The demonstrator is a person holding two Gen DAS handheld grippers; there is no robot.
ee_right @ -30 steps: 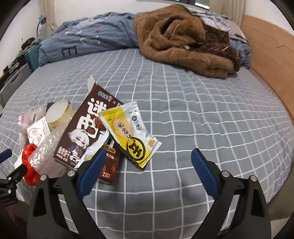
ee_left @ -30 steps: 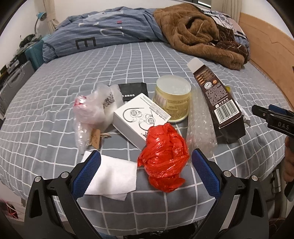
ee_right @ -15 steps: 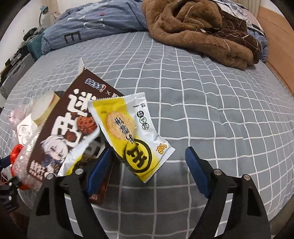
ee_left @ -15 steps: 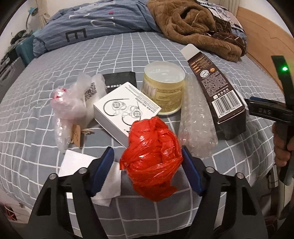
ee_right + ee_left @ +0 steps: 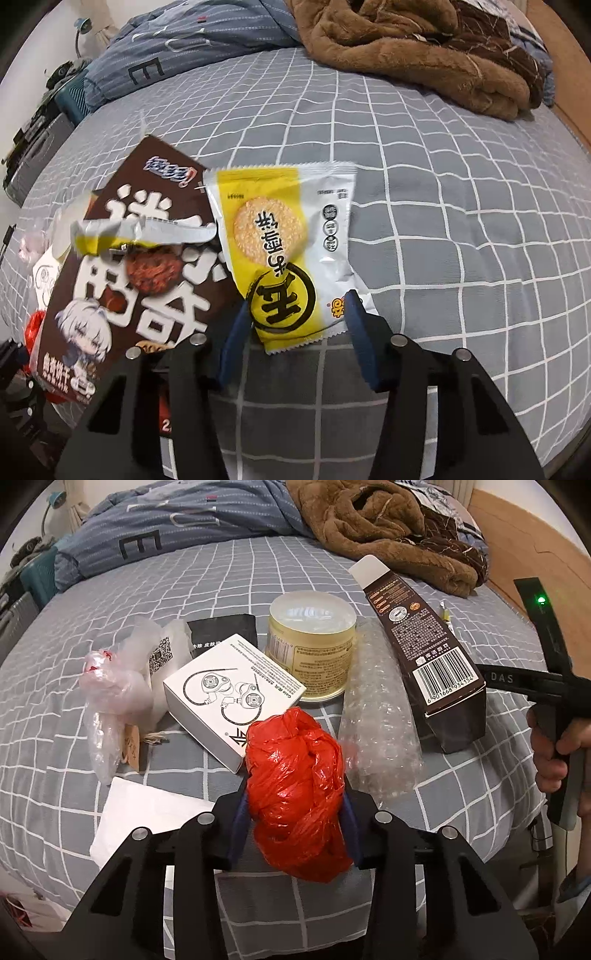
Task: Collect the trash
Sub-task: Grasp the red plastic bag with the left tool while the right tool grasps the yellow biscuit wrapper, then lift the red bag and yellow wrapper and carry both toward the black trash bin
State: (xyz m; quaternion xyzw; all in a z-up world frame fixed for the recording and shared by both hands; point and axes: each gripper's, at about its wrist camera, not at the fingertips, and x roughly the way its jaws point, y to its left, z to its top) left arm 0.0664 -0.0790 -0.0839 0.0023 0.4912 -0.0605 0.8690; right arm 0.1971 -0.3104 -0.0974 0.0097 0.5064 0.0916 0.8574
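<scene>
Left tool (image 5: 295, 808) clamped on soft, light red plastic bag (image 5: 295, 786) just in front of white earphone box (image 5: 232, 698); right tool (image 5: 299, 328) pinches slippery, flimsy yellow cracker wrapper (image 5: 284, 254) by its bottom edge.

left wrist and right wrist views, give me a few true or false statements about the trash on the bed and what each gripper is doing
1. The left gripper has its fingers pressed against the red plastic bag. True.
2. The round yellow tub lies tipped on its side. False: it stands upright, lid on top.
3. The white earphone box lies between the clear plastic bags and the tub. True.
4. The right gripper is closing on the brown cookie box. False: the yellow cracker wrapper sits between its fingers.
5. The bubble wrap is on top of the brown fleece. False: it lies on the grid bedsheet, beside the cookie box.
</scene>
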